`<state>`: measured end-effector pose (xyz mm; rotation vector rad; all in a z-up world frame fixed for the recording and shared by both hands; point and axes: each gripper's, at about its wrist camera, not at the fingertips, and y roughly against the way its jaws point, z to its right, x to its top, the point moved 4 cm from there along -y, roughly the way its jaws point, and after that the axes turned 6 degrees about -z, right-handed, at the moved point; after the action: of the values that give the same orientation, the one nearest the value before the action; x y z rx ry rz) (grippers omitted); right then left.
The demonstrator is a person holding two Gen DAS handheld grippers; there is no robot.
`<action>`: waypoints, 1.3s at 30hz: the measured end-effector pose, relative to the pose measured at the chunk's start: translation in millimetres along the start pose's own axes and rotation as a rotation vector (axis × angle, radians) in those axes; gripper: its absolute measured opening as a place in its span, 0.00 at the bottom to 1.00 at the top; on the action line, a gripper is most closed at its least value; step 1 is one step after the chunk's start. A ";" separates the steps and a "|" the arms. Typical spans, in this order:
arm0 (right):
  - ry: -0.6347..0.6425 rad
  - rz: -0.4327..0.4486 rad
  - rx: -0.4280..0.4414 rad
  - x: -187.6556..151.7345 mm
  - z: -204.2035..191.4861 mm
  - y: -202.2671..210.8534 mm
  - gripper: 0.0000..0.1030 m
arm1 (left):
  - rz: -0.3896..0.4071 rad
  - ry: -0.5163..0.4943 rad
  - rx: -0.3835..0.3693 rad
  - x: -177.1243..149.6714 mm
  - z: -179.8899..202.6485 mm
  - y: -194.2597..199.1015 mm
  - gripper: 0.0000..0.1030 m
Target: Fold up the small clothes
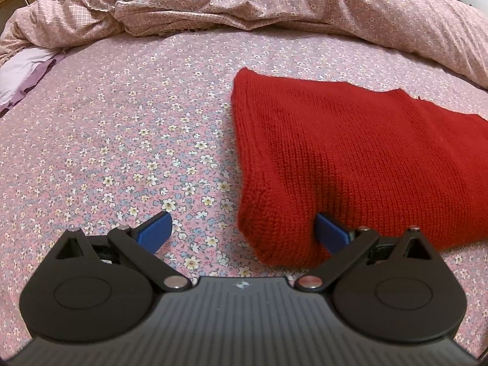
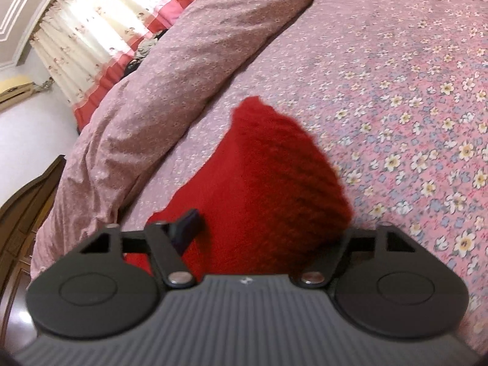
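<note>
On the floral bedsheet [image 1: 122, 140] lies the red knit [image 1: 350, 158], already folded. Left gripper [image 1: 244, 231] jaws spread wide, straddling its near corner — likely lining up a pinch. Right gripper [image 2: 268, 225] also spread, knit bunched between — one finger hidden.

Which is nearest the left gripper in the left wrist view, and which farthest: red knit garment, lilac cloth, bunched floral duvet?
1. Red knit garment: at the left gripper, right side, its corner between the open jaws.
2. Lilac cloth: far left.
3. Bunched floral duvet: across the back; close to call against the cloth.
</note>
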<state>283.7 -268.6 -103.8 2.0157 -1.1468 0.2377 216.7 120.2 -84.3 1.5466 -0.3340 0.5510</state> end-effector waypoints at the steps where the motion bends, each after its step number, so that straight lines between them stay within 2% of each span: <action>1: -0.003 -0.004 -0.001 0.9 2.2 0.1 0.56 | 0.000 0.001 0.000 -0.2 0.0 0.0 0.98; 3: -0.013 -0.018 0.016 3.0 6.5 -0.9 0.50 | 0.000 0.000 0.000 0.0 0.0 0.0 0.98; 5: -0.031 -0.032 0.036 4.7 10.4 -1.3 0.49 | 0.000 -0.001 0.000 0.0 0.3 0.1 0.98; 13: -0.086 -0.067 0.102 8.5 21.6 -0.1 0.50 | 0.001 -0.003 0.006 0.5 0.8 1.1 0.98; 23: -0.114 -0.082 0.120 11.2 23.0 0.9 0.51 | 0.001 -0.001 0.006 0.6 0.4 3.2 0.98; 25: -0.109 -0.077 0.115 12.3 22.2 2.3 0.47 | -0.001 0.005 0.003 0.7 -0.9 4.2 0.98; 26: -0.084 -0.067 0.109 12.2 19.4 4.0 0.38 | -0.001 0.007 0.001 0.8 -1.7 4.9 0.98; 27: -0.047 -0.060 0.098 12.7 14.9 4.5 0.36 | -0.002 0.010 0.000 0.9 -2.7 5.4 0.98; 33: 0.131 -0.033 0.027 14.1 -14.5 10.2 0.32 | -0.004 0.025 -0.008 1.7 -9.7 9.7 0.98; 39: 0.302 -0.023 0.027 19.4 -46.5 22.9 0.29 | 0.015 0.029 0.006 3.6 -18.9 18.7 0.98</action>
<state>286.4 -254.4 -50.3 1.9351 -0.9330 0.5292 207.2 138.2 -66.9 1.5415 -0.3223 0.5861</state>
